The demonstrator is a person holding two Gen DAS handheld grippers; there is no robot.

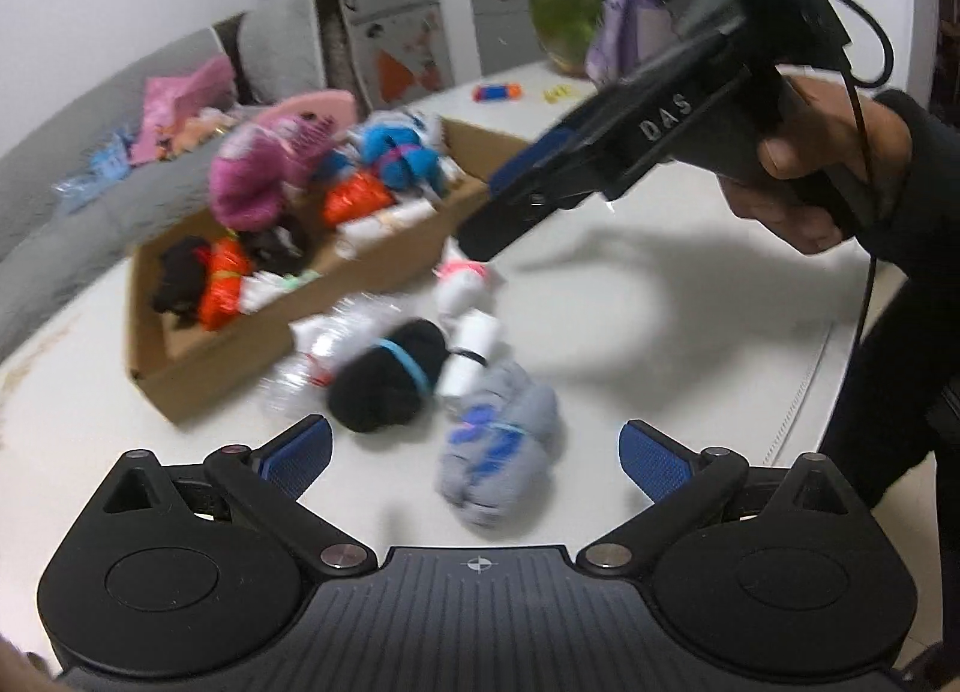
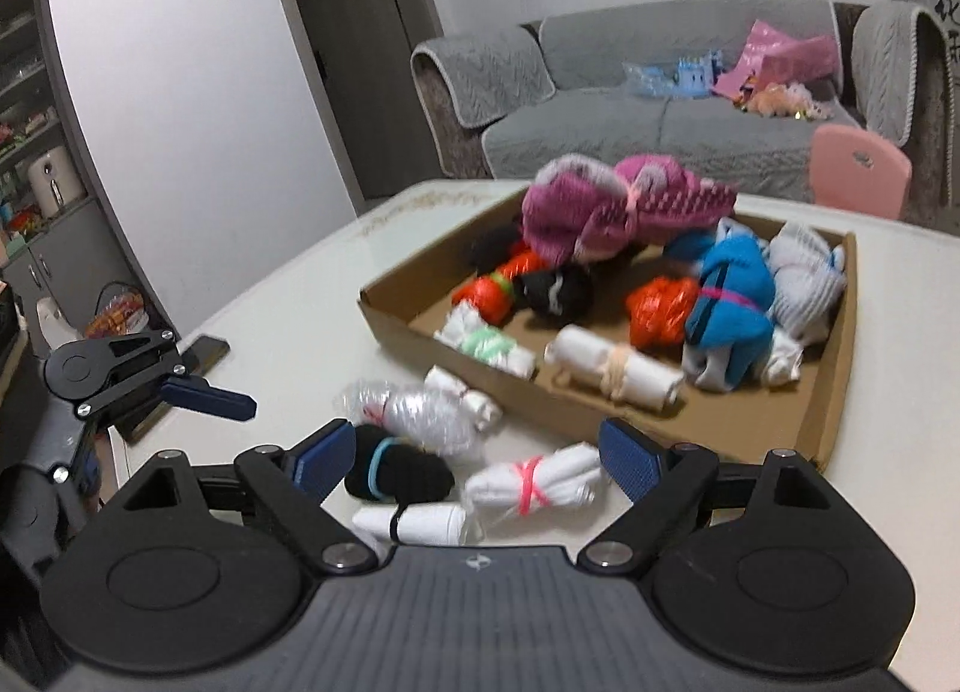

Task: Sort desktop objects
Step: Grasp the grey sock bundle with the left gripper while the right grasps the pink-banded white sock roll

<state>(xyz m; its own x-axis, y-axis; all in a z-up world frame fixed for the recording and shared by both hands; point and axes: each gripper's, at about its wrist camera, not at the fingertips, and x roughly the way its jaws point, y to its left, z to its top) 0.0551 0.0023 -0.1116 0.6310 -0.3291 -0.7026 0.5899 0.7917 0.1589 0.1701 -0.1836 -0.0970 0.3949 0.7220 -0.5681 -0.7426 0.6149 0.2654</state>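
- Cardboard box [image 2: 831,386] sits on the white table [image 2: 288,332] and serves as our landmark; we find it part-filled with tied bundles
- Inside the box, at its far wall, we note a magenta knit bundle [image 2: 606,206]; toward its right wall a blue bundle [image 2: 729,302] and two orange bundles [image 2: 660,311]; just inside its near wall a white roll [image 2: 618,371] tied with a beige band
- Outside the box, just before its near wall, we record a loose group lying on the table: a clear plastic bundle [image 2: 420,410], a black bundle with a blue band [image 2: 396,470], a white bundle with a pink band [image 2: 534,482] and a white roll with a black band [image 2: 414,521]
- Farther from the box, seen only in the left wrist view, lies a grey bundle with blue print [image 1: 498,452]
- Left gripper [image 1: 477,452]: fingers spread wide, nothing between the pads, held above the grey bundle; the view is blurred
- Right gripper [image 2: 477,455]: fingers spread, the black and pink-banded bundles lie in the gap, and we see no pad pressing on either
- A hand [image 1: 798,176] in a dark sleeve holds the right gripper above the box's near corner
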